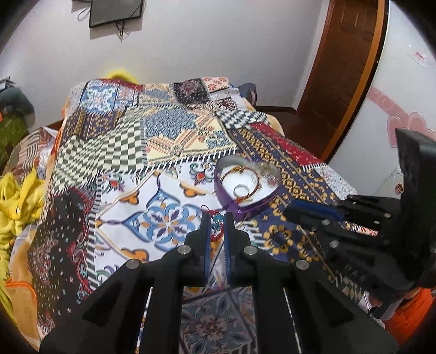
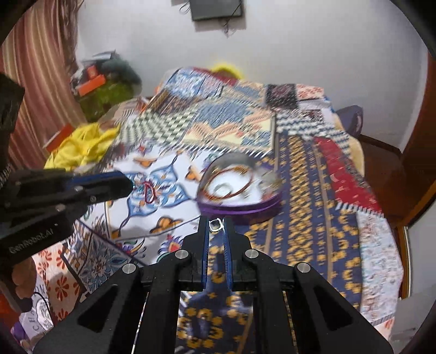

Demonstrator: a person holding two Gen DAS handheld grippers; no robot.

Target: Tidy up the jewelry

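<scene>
A purple heart-shaped box (image 1: 246, 188) sits open on the patterned bedspread (image 1: 163, 141), with bangles (image 1: 239, 179) and a ring inside. It also shows in the right wrist view (image 2: 239, 190). My left gripper (image 1: 217, 220) is shut on a red cord bracelet with a blue-green bead (image 1: 216, 222), held just left of the box; from the right wrist view it shows at left (image 2: 130, 185) with the red bracelet (image 2: 149, 192) hanging from it. My right gripper (image 2: 216, 224) is shut on a small silver ring with a dark stone (image 2: 215, 225), just in front of the box.
Yellow cloth (image 2: 79, 147) lies at the bed's left side. Clutter and boxes (image 2: 106, 81) stand by a striped curtain (image 2: 35, 81). A wooden door (image 1: 343, 68) is at the right, a dark frame (image 1: 115, 11) hangs on the wall.
</scene>
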